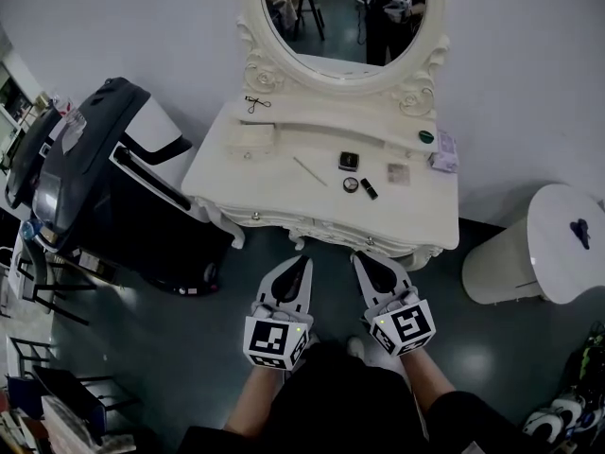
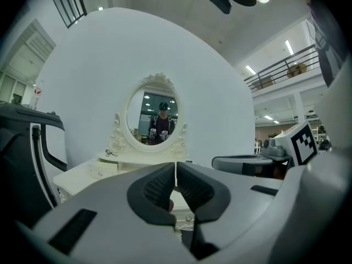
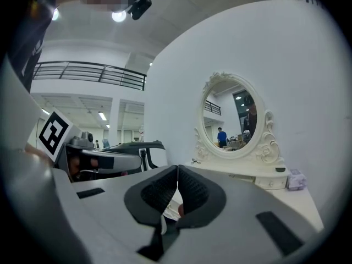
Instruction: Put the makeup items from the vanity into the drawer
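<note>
Head view: makeup items (image 1: pixel 349 161) lie scattered on the vanity tabletop (image 1: pixel 274 183). The left gripper (image 1: pixel 302 263) and right gripper (image 1: pixel 363 257) are side by side in front of its front edge.
Left gripper view: jaws closed together, nothing between them; mirror (image 2: pixel 153 119) ahead.
Right gripper view: jaws closed together, empty.

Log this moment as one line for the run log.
left gripper: shut, empty | right gripper: shut, empty | both: in front of vanity | makeup items: on vanity top, untouched
</note>
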A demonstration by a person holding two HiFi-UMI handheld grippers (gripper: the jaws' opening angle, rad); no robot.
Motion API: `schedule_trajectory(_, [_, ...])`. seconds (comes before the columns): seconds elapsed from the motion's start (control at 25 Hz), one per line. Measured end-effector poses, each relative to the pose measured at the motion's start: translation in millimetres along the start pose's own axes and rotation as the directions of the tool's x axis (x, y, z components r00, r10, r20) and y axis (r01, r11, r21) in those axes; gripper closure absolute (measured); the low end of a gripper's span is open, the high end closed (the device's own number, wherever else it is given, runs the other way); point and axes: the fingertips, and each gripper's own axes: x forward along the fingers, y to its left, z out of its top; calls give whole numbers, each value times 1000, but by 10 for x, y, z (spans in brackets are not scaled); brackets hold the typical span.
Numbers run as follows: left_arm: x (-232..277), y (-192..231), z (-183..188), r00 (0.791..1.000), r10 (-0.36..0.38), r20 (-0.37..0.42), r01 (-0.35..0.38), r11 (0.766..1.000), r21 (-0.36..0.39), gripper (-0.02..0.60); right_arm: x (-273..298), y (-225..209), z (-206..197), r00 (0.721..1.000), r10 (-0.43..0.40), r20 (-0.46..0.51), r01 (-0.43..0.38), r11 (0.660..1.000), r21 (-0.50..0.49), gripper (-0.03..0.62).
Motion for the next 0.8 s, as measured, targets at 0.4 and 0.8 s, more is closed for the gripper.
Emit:
schedule_trajectory(0.4, [79,490,66,998,-66,-1,66,998,6,560,413,6,-56,996,-80,-40,79,997,-6,569])
schedule_trajectory(0.8, [368,736,0,995,-99,-11,99,995,-15,559,690,-190,-141,991,-114,-74,113,993,-18,569])
